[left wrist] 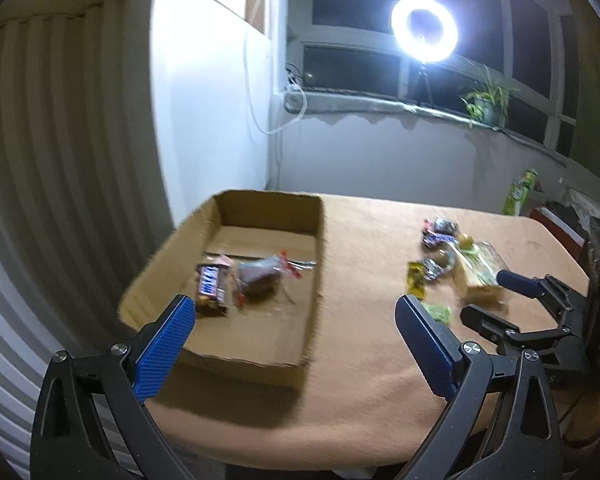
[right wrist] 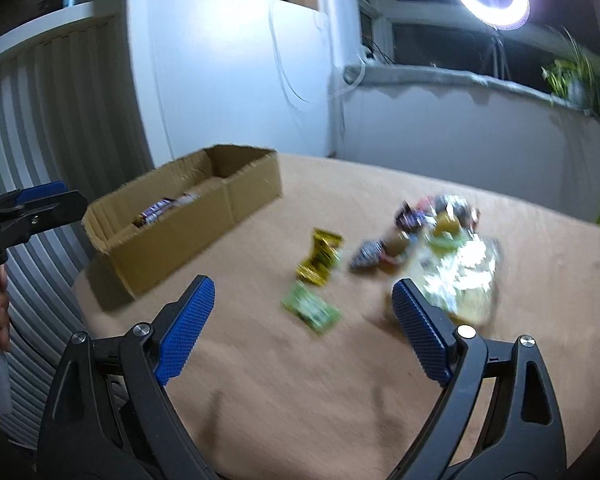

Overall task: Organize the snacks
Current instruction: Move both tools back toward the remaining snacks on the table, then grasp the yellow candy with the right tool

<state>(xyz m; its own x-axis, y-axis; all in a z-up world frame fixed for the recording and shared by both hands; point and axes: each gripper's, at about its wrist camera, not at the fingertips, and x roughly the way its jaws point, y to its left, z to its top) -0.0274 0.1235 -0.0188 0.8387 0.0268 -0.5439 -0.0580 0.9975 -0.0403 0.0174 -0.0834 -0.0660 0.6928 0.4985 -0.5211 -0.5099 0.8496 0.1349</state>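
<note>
Loose snacks (right wrist: 428, 240) are lying in a cluster on the tan table cover (right wrist: 300, 380), well to the right of the cardboard box (left wrist: 236, 344). Right gripper (right wrist: 300, 320) is hovering just short of the cluster, jaws spread wide, gripping nothing. Left gripper (left wrist: 292, 320) is hanging at the box's near wall, also wide and empty. Box is holding a Snickers bar (left wrist: 211, 290) and a clear wrapped sweet (left wrist: 260, 276), side by side.
</note>
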